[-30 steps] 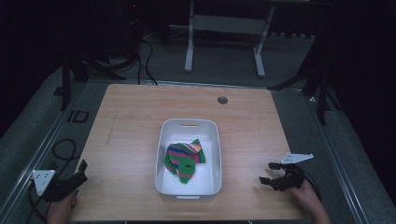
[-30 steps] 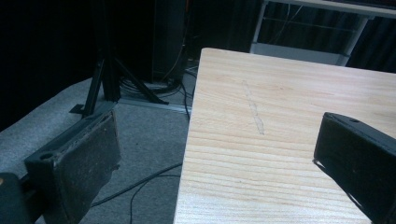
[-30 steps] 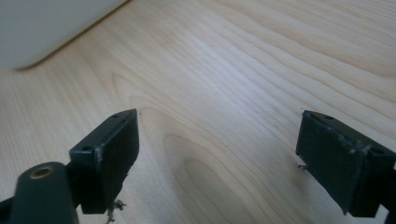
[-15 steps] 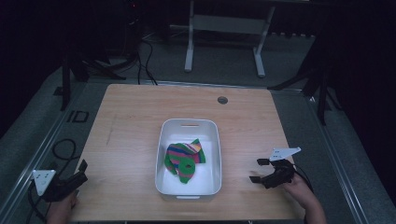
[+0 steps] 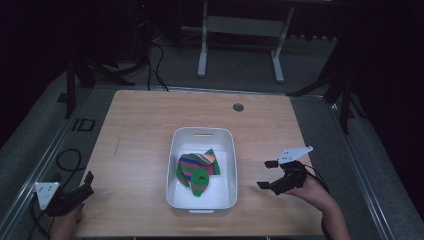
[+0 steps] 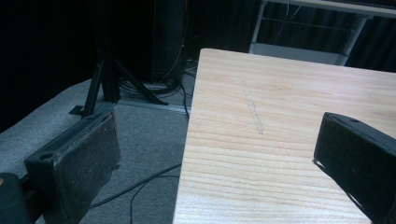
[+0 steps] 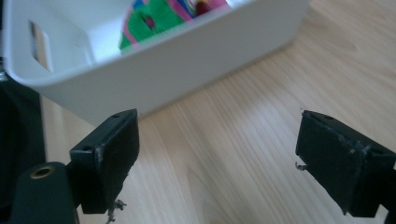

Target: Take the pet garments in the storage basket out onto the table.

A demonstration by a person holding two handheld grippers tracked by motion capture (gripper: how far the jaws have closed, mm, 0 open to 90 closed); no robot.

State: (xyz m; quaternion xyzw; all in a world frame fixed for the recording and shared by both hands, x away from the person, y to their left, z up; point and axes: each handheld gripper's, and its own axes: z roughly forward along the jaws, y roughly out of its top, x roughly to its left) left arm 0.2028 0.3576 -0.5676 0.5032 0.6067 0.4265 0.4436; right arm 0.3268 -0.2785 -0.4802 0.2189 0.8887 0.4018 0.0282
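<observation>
A white plastic tub (image 5: pixel 202 132) stands in the middle of the wooden table (image 5: pixel 140 130). Inside it lies a crumpled cloth (image 5: pixel 196 169) striped in green, pink and blue. My right gripper (image 5: pixel 267 174) hovers just right of the tub, open, with nothing between its jaws. In the right gripper view the tub's wall (image 7: pixel 196 60) is close ahead and the cloth (image 7: pixel 159 16) peeks over its rim. My left gripper (image 5: pixel 89 182) rests at the table's front left corner, open and empty. In the left gripper view its jaws straddle the table's left edge (image 6: pixel 189 140).
A small round grommet (image 5: pixel 238 107) sits near the table's far edge. Cables (image 5: pixel 65 160) and black stand legs (image 5: pixel 85 70) lie on the grey floor to the left. A metal frame (image 5: pixel 240 30) stands beyond the table. Bare wood surrounds the tub.
My right gripper has moved left and a little away from the front edge, toward the tub's right side. The left gripper and the cloth have stayed put.
</observation>
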